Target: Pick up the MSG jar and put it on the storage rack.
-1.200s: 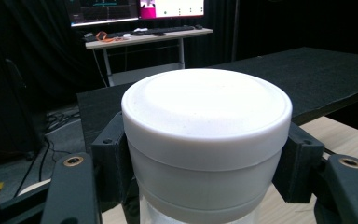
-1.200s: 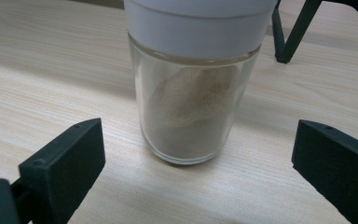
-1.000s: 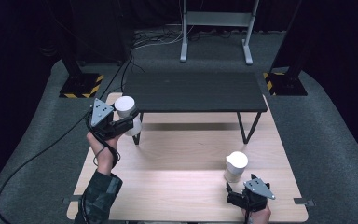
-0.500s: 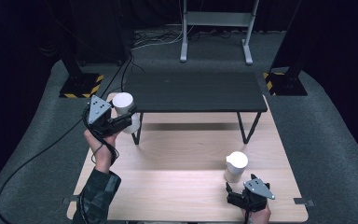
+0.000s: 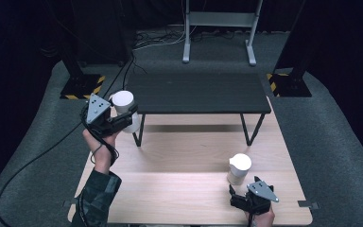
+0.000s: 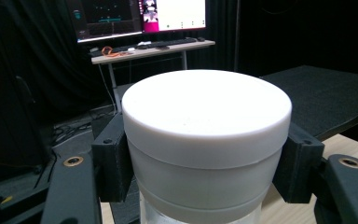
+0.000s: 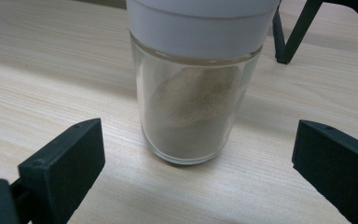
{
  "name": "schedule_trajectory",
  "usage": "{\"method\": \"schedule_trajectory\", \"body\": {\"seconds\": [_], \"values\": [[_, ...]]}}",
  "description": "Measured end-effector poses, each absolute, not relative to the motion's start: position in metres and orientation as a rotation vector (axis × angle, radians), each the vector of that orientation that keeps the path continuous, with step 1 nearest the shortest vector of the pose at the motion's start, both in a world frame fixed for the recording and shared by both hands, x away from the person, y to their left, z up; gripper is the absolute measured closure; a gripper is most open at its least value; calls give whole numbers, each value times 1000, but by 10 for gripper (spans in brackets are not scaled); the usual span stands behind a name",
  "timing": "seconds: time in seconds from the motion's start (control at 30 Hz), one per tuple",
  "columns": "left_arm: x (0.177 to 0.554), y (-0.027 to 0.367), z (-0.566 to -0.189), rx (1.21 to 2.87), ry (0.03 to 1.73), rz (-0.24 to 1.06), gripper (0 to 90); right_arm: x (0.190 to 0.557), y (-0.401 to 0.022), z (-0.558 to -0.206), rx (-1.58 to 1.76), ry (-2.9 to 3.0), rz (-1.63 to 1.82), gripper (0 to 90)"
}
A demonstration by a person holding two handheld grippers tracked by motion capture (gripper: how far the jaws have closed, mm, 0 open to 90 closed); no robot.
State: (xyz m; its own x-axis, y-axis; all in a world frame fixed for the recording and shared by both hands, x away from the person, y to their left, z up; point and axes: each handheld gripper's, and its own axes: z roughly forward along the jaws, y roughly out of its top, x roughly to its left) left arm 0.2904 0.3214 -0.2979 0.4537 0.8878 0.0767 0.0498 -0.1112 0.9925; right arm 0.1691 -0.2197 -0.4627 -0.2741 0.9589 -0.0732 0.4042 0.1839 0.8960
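A jar with a white lid point(image 5: 122, 100) hangs in the air at the left end of the low black bench point(image 5: 201, 92). My left gripper point(image 5: 126, 116) is shut on it. In the left gripper view the two black jaws press on the lid point(image 6: 206, 116) from both sides, left gripper point(image 6: 205, 161). A second white-lidded glass jar point(image 5: 239, 168) stands upright on the wooden table point(image 5: 179, 198) at the near right. It holds beige powder point(image 7: 191, 107). My right gripper point(image 5: 238, 190) sits just in front of it, open, right gripper point(image 7: 196, 172) with a jaw on either side and not touching the glass.
The black bench stands on thin legs across the far half of the wooden table. Black stands with yellow-striped feet point(image 5: 82, 87) flank the table on the grey floor. A cable point(image 5: 33, 161) trails left from my left gripper. A desk with monitors point(image 6: 144, 18) is far behind.
My left gripper has carried its jar slightly up and away, toward the bench's left end. The right gripper and its jar have not moved.
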Motion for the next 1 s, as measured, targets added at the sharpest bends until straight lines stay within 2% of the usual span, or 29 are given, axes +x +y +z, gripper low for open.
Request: {"method": "schedule_trajectory", "body": {"seconds": [1.0], "values": [[304, 320, -271, 1509, 833, 898, 342, 169, -220, -463, 1290, 1787, 1052, 16]]}}
